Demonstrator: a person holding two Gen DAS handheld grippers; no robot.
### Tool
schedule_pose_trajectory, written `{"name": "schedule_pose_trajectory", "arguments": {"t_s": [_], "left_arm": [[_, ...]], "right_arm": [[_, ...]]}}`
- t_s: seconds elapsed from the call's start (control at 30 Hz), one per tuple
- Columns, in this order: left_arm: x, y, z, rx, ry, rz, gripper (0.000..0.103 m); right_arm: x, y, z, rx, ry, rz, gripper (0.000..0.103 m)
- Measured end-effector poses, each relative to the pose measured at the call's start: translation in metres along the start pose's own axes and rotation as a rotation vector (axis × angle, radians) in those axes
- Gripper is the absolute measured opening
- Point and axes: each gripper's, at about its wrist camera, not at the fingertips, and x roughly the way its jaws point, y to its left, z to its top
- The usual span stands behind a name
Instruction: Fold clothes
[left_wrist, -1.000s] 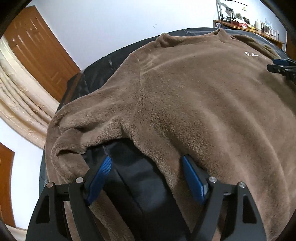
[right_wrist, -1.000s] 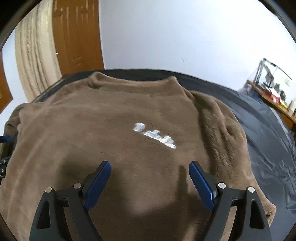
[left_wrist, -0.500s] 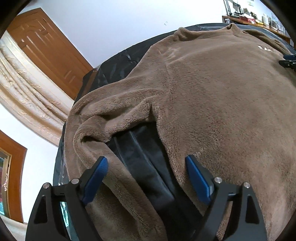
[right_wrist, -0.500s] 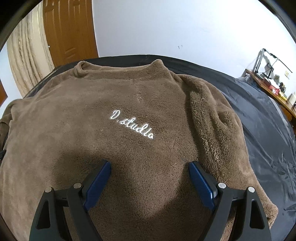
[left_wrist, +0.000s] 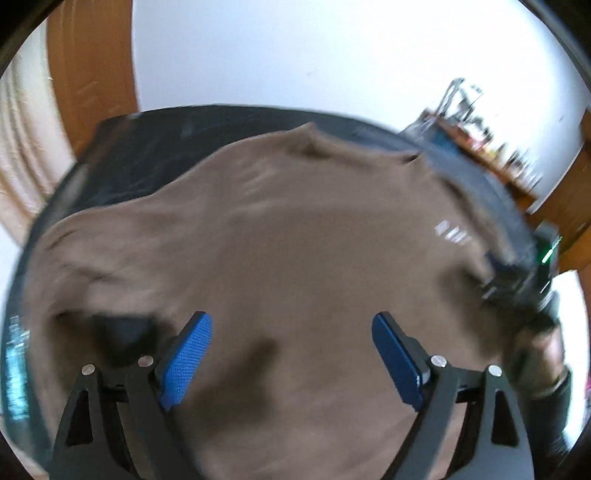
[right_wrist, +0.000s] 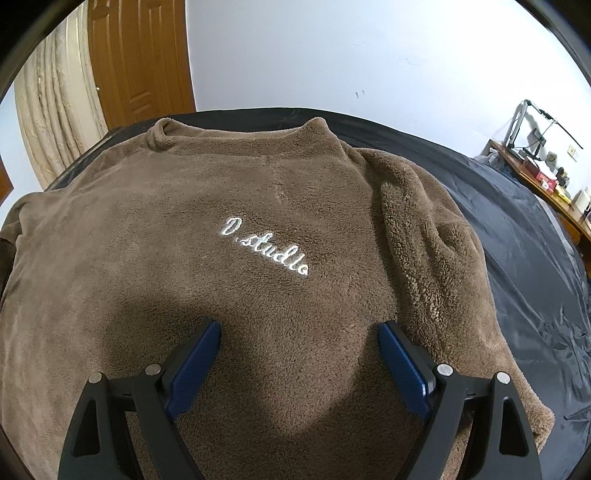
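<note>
Sweater (right_wrist: 258, 295): brown fleece, spread flat and front up on the black sheet (right_wrist: 535, 258), collar toward the far wall

Lettering (right_wrist: 266, 245): white script on the chest, reads "D.studio"

Right sleeve (right_wrist: 417, 236): folded in over the body along the sweater's right side, beside the lettering

Left hand-held gripper (left_wrist: 291, 354): above the sweater's lower part, jaws opening and already wide, only flat fleece under the blue pads (left_wrist: 186, 360), nothing gripped; view smeared by motion

Right hand-held gripper (right_wrist: 299, 360): over the lower chest below the lettering, jaws wide apart, holding nothing, shadow cast on the fleece

Person's hand (left_wrist: 539, 350): at the right edge of the left view, carrying the right hand-held gripper

Background: wooden door (right_wrist: 140, 62), cream curtain (right_wrist: 55, 103), cluttered shelf (right_wrist: 543, 177) on the right
</note>
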Motion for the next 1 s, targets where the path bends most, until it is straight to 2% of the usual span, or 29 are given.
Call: {"name": "schedule_pose_trajectory", "arguments": {"t_s": [0.17, 0.3, 0.4, 0.47, 0.57, 0.73, 1.0], "left_arm": [[0.036, -0.060, 0.025, 0.039, 0.012, -0.073, 0.096], [0.075, -0.088, 0.019, 0.158, 0.001, 0.046, 0.096], [0.093, -0.084, 0.008, 0.180, 0.022, 0.068, 0.096], [0.102, -0.077, 0.005, 0.169, 0.032, 0.074, 0.096], [0.111, -0.065, 0.004, 0.154, 0.023, 0.086, 0.096], [0.115, -0.073, -0.003, 0.210, -0.007, 0.116, 0.102], [0.115, -0.071, -0.003, 0.198, -0.004, 0.101, 0.102]], "right_arm": [[0.000, -0.001, 0.000, 0.004, 0.001, 0.005, 0.090], [0.000, -0.002, 0.000, 0.007, 0.002, 0.015, 0.091], [0.001, -0.001, 0.000, 0.005, 0.005, 0.030, 0.095], [0.002, 0.000, 0.000, 0.000, 0.009, 0.041, 0.102], [0.003, 0.002, 0.000, -0.007, 0.013, 0.041, 0.102], [0.004, 0.005, 0.000, -0.019, 0.018, 0.032, 0.102], [0.007, 0.005, 0.003, -0.017, 0.027, 0.025, 0.102]]}}
